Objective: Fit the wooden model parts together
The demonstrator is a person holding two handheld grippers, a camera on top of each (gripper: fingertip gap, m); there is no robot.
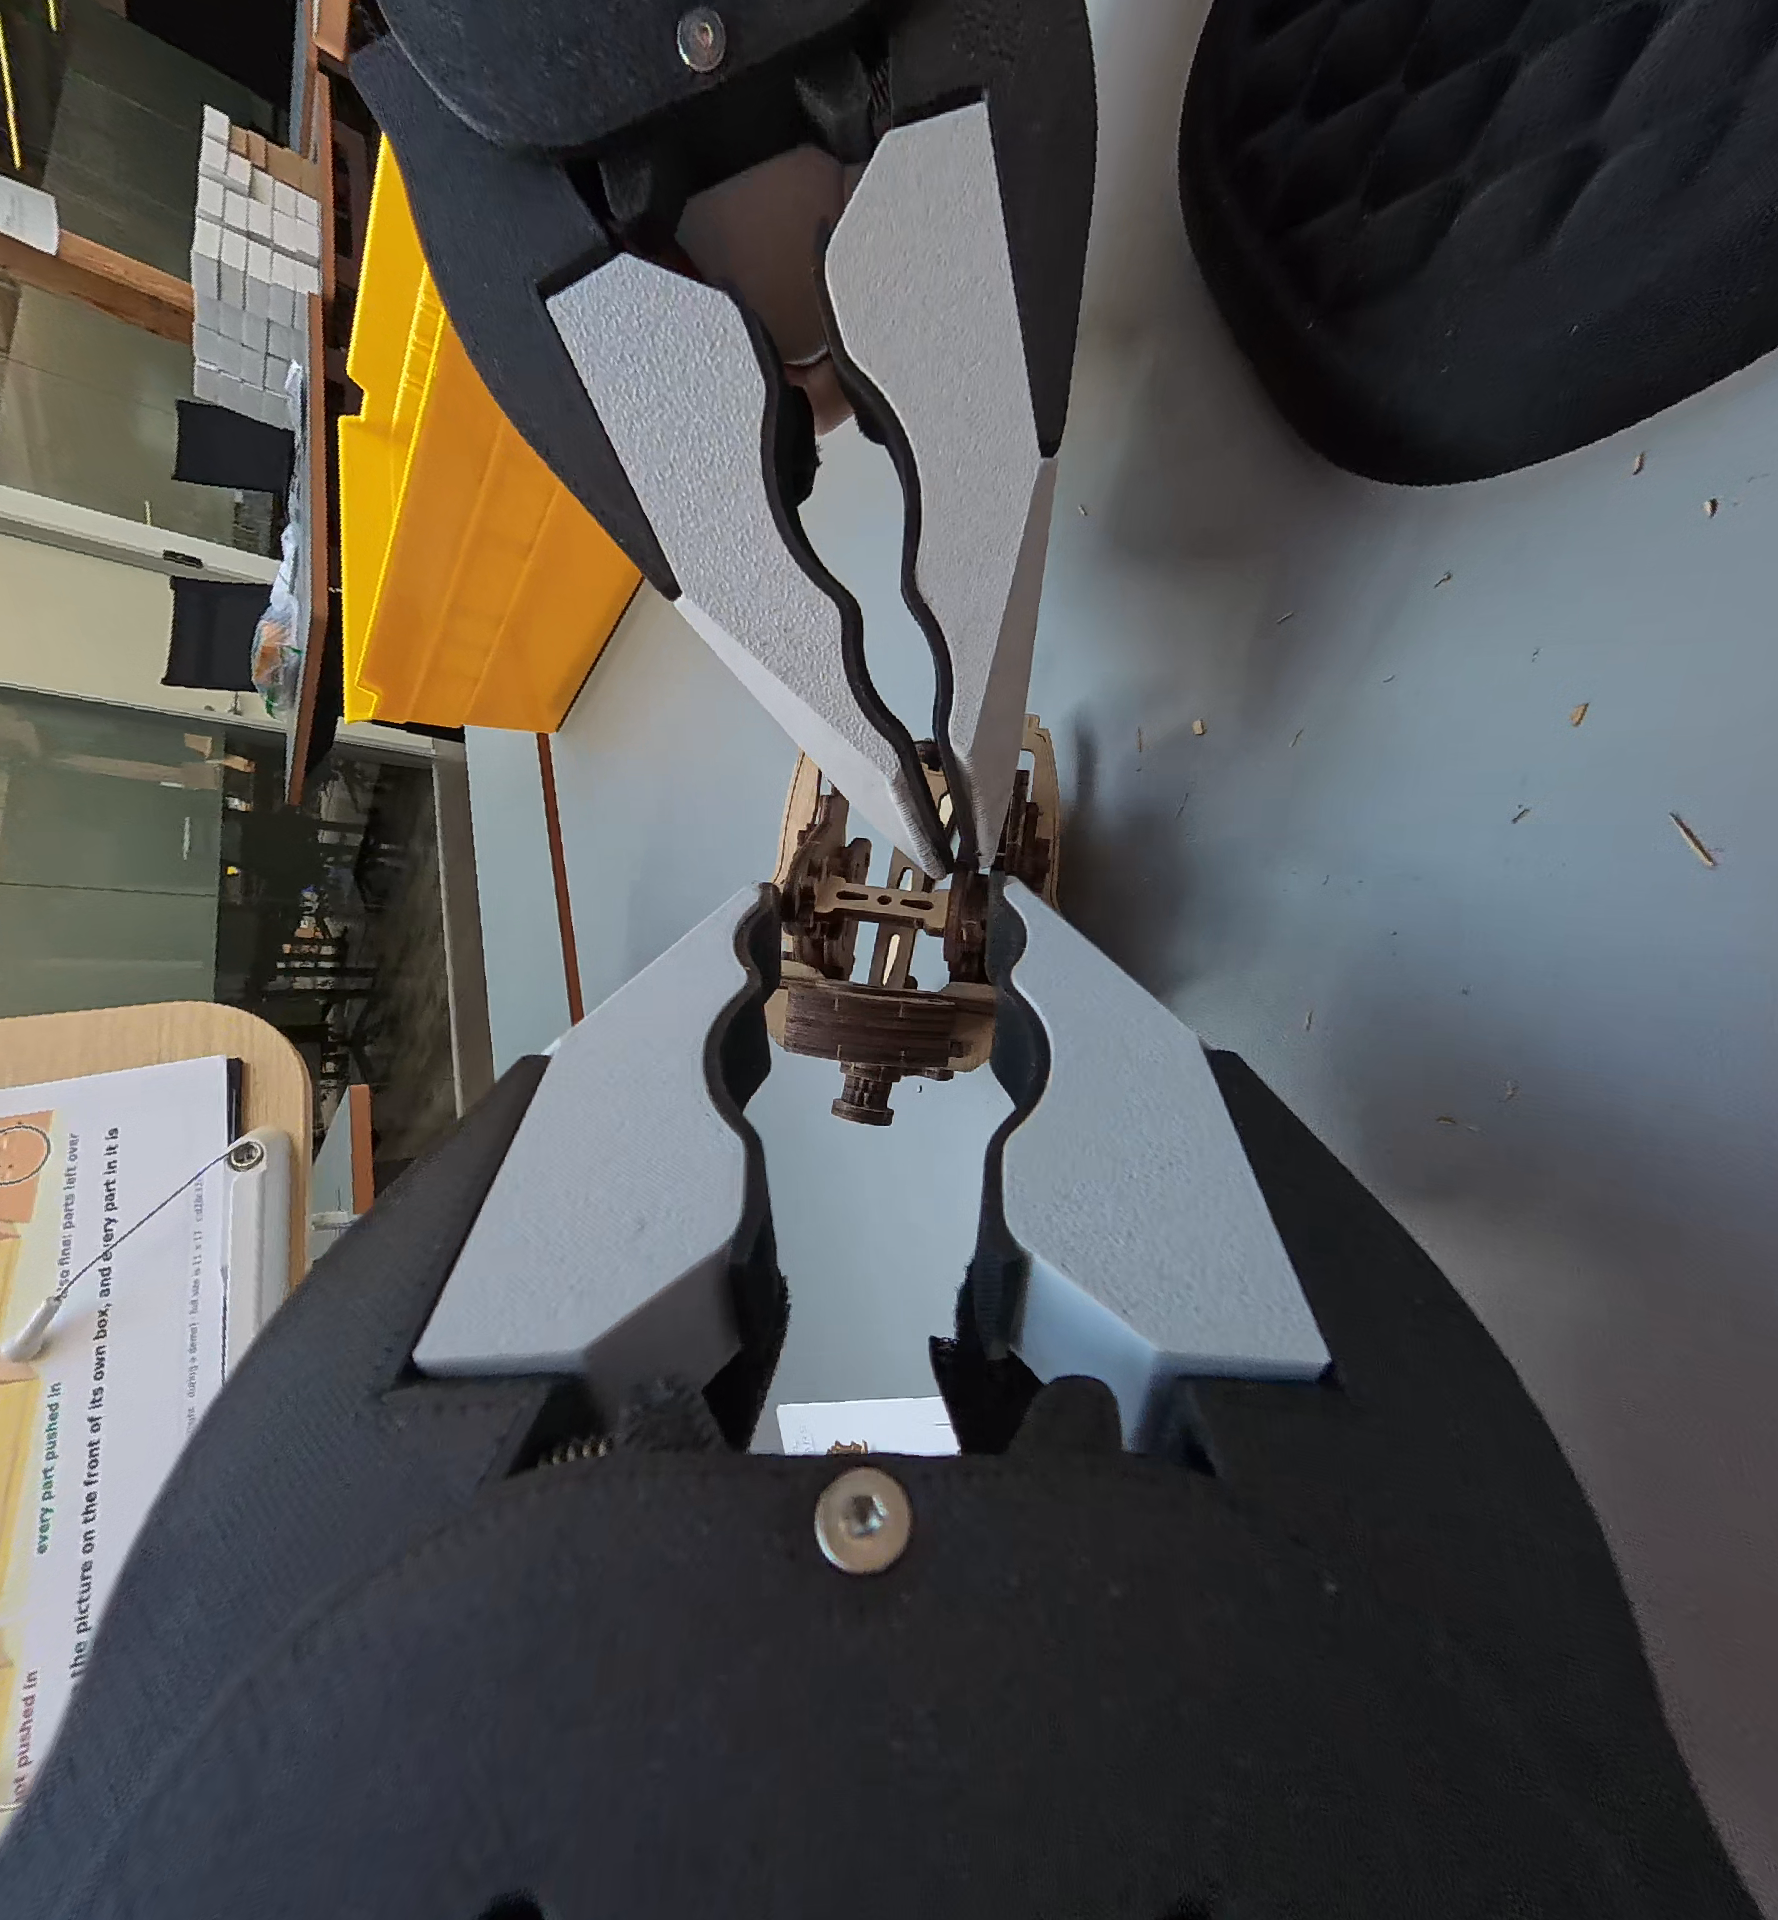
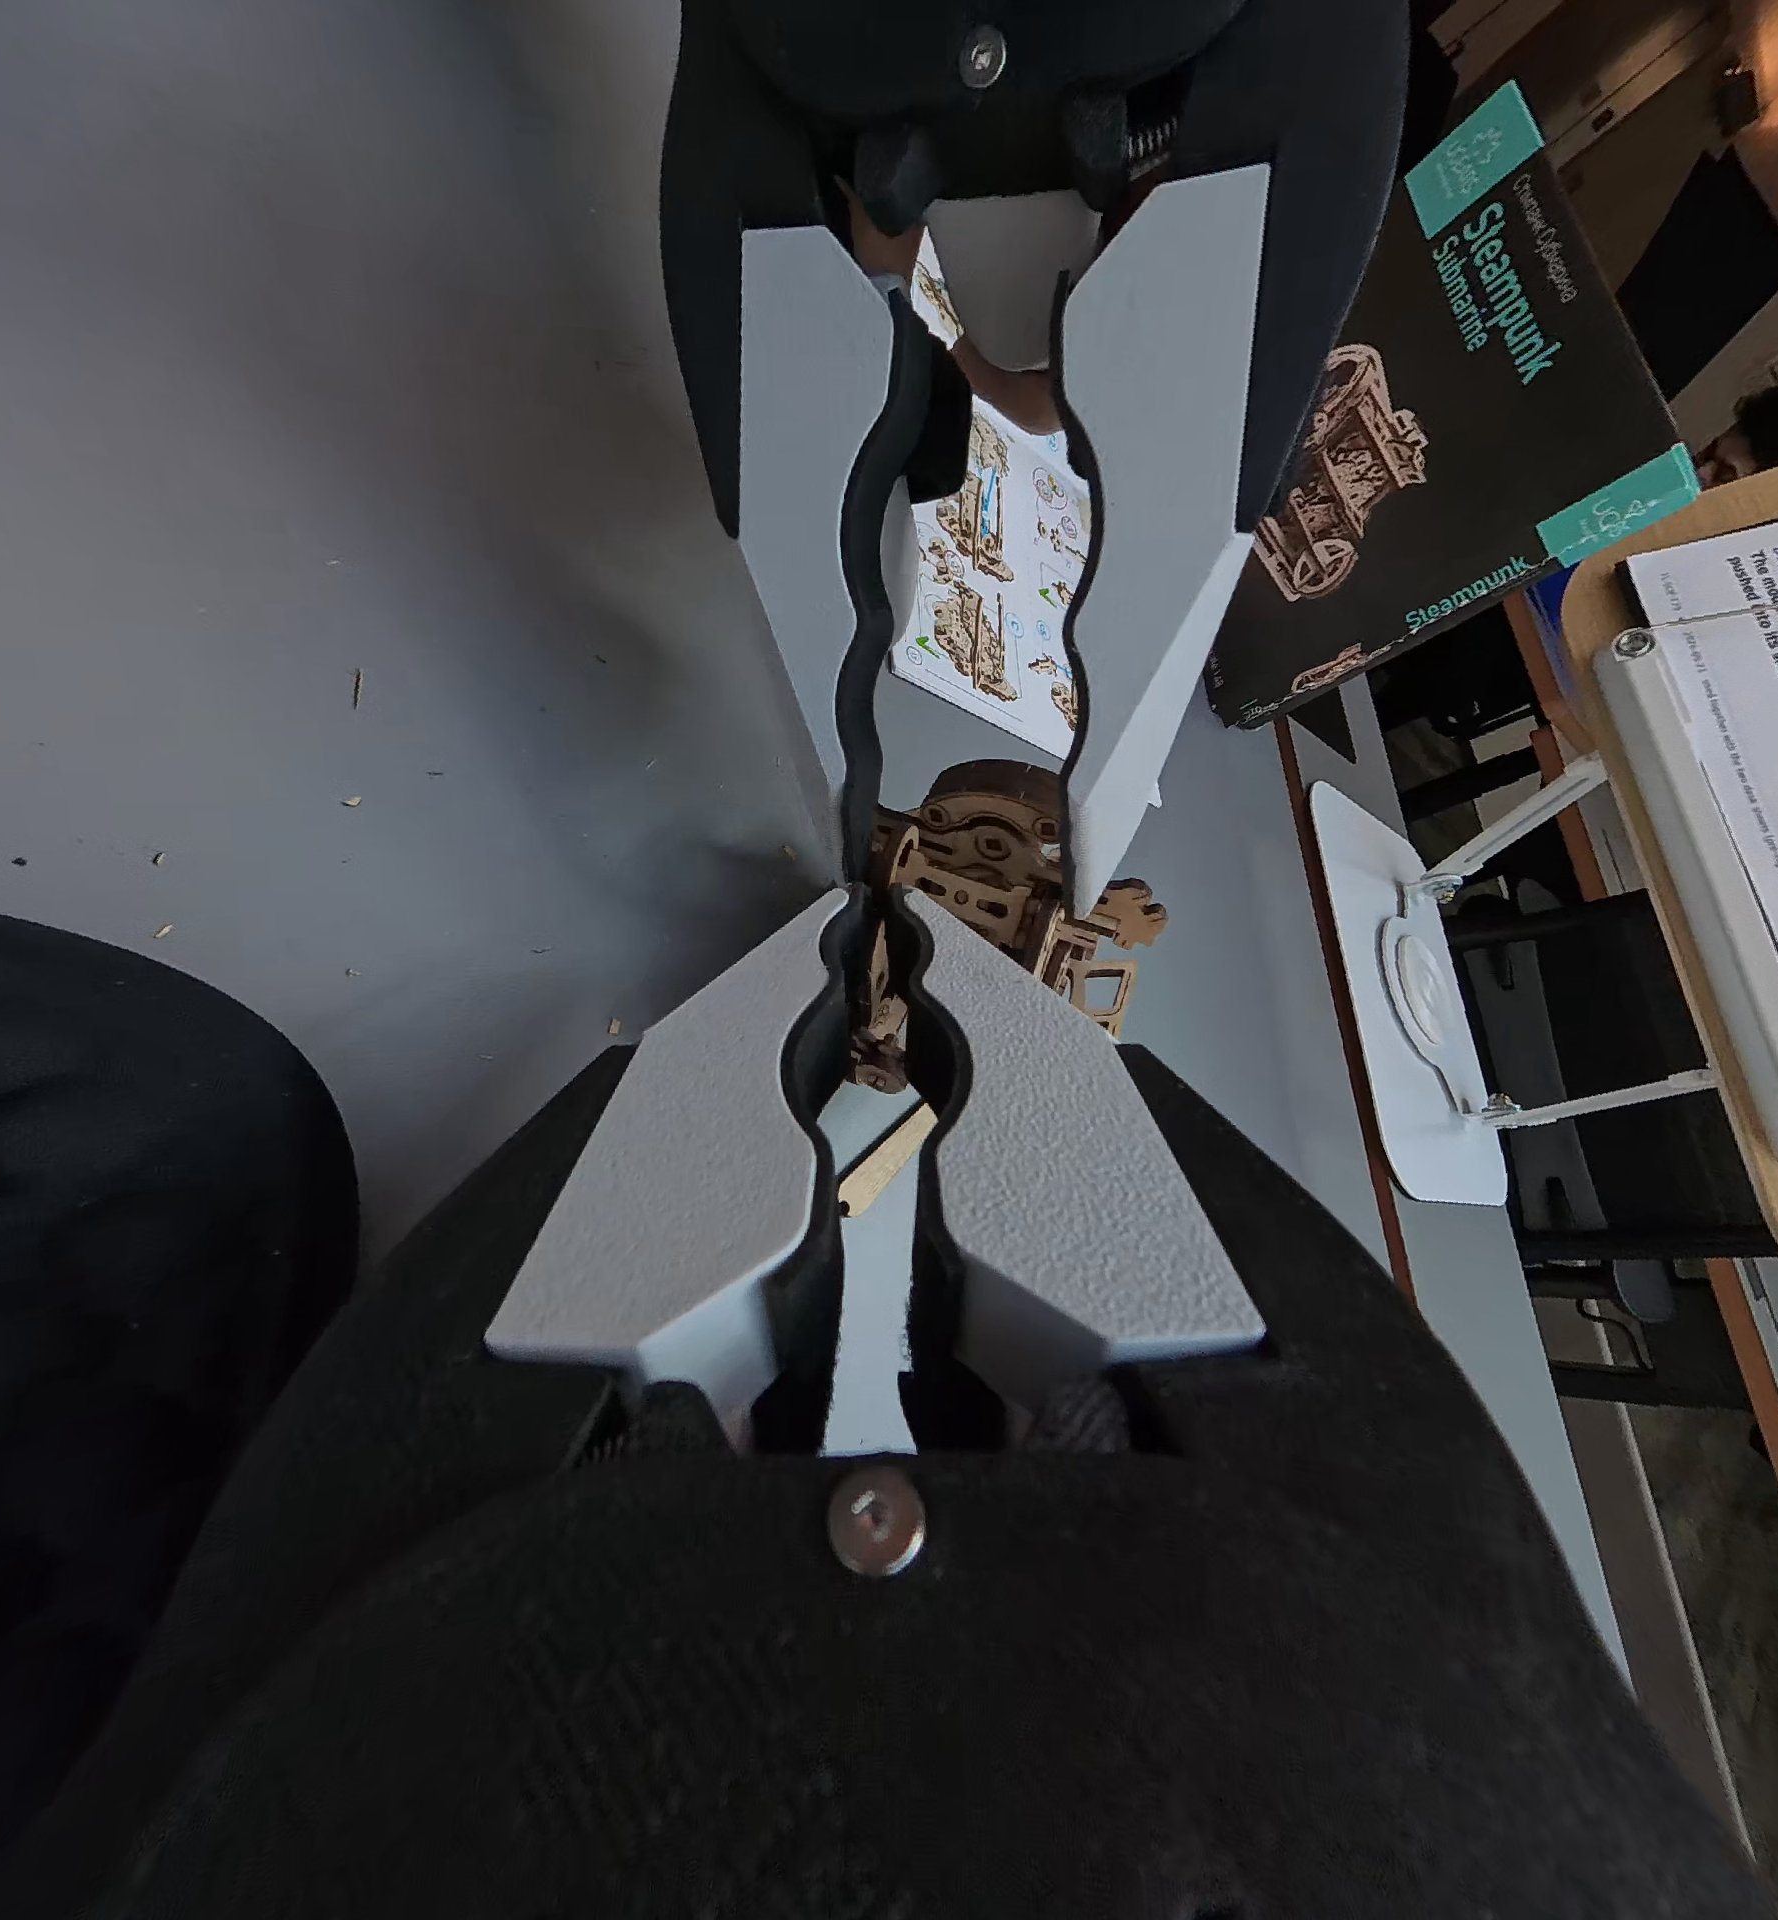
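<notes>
A partly built brown wooden model (image 1: 880,1013) with gears and a round base hangs above the grey table (image 1: 1487,935). My left gripper (image 1: 880,914) is shut on it, its fingertips pressing the model's two sides. My right gripper (image 1: 958,857) comes in from the far side, and its tips pinch a thin part on top of the model. In the right wrist view my right gripper (image 2: 877,909) is almost closed on an edge piece of the model (image 2: 989,842). The left gripper (image 2: 968,862) reaches in from above around the model. What the right tips hold is mostly hidden.
A black cushion (image 1: 1539,208) lies on the table beside the work. A yellow bin (image 1: 469,540) stands at the table's far edge. The model's dark box (image 2: 1467,416), an instruction booklet (image 2: 989,582), a loose wooden stick (image 2: 885,1164) and a clipboard stand (image 2: 1404,1018) are near. Wood splinters dot the table. Less than 4 cm separates the two grippers' tips. From either gripper's tips it is about 7 cm to the loose wooden stick (image 2: 885,1164).
</notes>
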